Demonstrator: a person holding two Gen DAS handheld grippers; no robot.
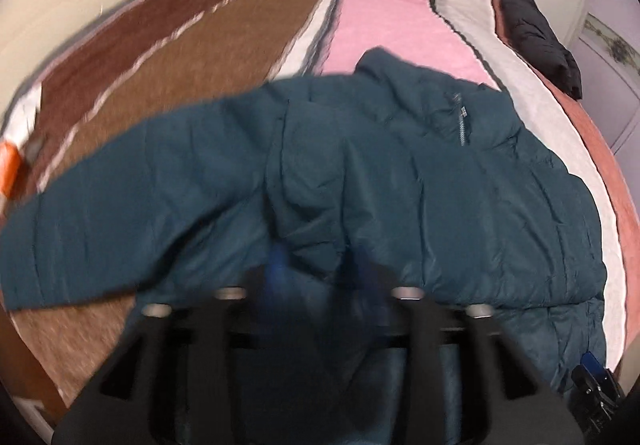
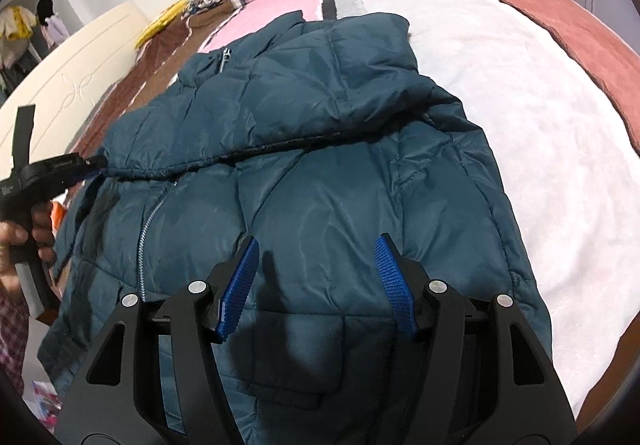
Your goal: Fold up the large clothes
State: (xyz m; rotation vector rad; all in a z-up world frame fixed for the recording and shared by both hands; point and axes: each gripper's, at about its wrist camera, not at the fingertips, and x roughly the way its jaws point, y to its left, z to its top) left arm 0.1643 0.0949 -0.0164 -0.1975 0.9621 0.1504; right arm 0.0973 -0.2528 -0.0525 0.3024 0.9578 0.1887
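Two fingers of the left gripper (image 1: 320, 269), blurred, stand apart over the teal puffer jacket (image 1: 360, 173); whether they pinch fabric cannot be told. Beyond the fingertips the jacket lies spread on the striped bedspread (image 1: 380, 17). Right wrist view: the right gripper (image 2: 318, 245) is spread wide, blue pads (image 2: 236, 285) empty, with the jacket directly beneath and ahead of them.

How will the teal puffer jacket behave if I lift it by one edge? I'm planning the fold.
The teal puffer jacket will probably flop and drape: it lies in soft creases. Its sheen suggests a slippery shell. The quilted padding looks bulky but likely light.
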